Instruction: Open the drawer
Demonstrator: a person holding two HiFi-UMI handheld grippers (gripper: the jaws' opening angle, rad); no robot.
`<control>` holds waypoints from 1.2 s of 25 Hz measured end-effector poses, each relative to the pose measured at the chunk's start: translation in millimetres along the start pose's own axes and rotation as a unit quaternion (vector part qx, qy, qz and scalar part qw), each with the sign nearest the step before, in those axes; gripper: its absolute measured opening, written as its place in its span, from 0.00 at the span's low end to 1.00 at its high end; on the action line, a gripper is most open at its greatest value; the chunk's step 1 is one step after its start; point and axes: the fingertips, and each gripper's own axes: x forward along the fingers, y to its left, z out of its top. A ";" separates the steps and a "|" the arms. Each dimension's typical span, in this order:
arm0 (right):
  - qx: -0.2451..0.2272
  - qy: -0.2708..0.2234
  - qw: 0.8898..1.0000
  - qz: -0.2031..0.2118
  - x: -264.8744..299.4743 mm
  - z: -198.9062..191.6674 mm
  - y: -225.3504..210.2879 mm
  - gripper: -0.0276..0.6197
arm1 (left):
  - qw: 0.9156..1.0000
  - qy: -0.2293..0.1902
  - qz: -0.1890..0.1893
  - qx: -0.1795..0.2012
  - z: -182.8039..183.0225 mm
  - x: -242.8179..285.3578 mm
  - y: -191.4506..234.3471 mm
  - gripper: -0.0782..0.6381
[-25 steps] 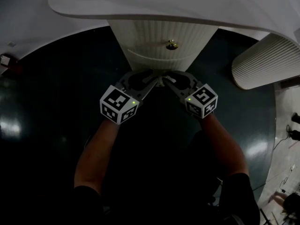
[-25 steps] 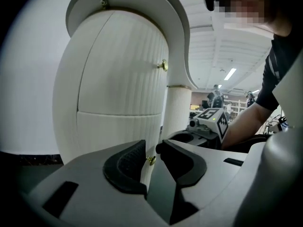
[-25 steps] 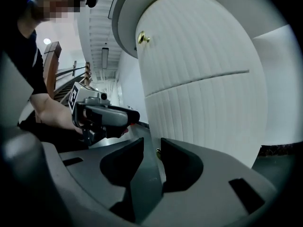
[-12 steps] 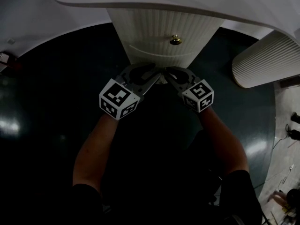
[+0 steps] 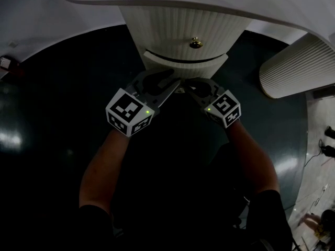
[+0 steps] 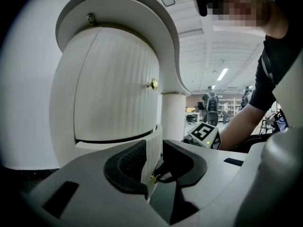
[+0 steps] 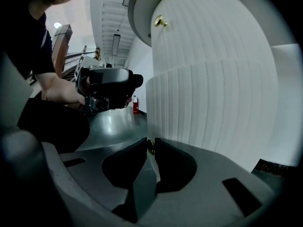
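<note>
The white fluted cabinet (image 5: 180, 27) has a lower drawer (image 5: 183, 66) that stands slightly out, with a dark gap above its front. Its small brass knob (image 7: 150, 147) sits between the fingertips of my right gripper (image 7: 150, 143), whose jaws are closing and nearly meet on it. My left gripper (image 6: 154, 148) comes in from the left, jaws apart around the same knob (image 6: 153, 178), with gaps showing beside the knob. In the head view the left gripper (image 5: 175, 86) and the right gripper (image 5: 187, 88) meet tip to tip at the drawer front.
An upper drawer carries its own brass knob (image 5: 196, 43). A white curved tabletop (image 5: 157, 4) overhangs the cabinet. A second fluted pedestal (image 5: 293, 67) stands to the right. The floor (image 5: 52, 119) is dark and glossy. People (image 6: 210, 103) stand far off.
The lower drawer has slid out a little, and a dark gap now shows above its front. Both grippers have drawn back toward me with it.
</note>
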 end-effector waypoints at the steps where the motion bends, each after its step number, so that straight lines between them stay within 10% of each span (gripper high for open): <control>1: -0.006 0.004 1.000 0.004 -1.9 -0.8 4.1 0.13 | 1.000 0.001 -0.004 0.000 -1.1 -0.7 -4.6 0.27; 19: 0.043 0.025 0.998 0.032 -32.1 -12.7 48.3 0.13 | 0.996 0.058 -0.064 0.009 -35.2 -4.9 -67.7 0.26; 30: 0.077 -0.103 0.990 -0.052 -134.2 72.2 7.3 0.18 | 0.998 0.028 0.046 -0.020 -6.5 -58.1 -39.1 0.27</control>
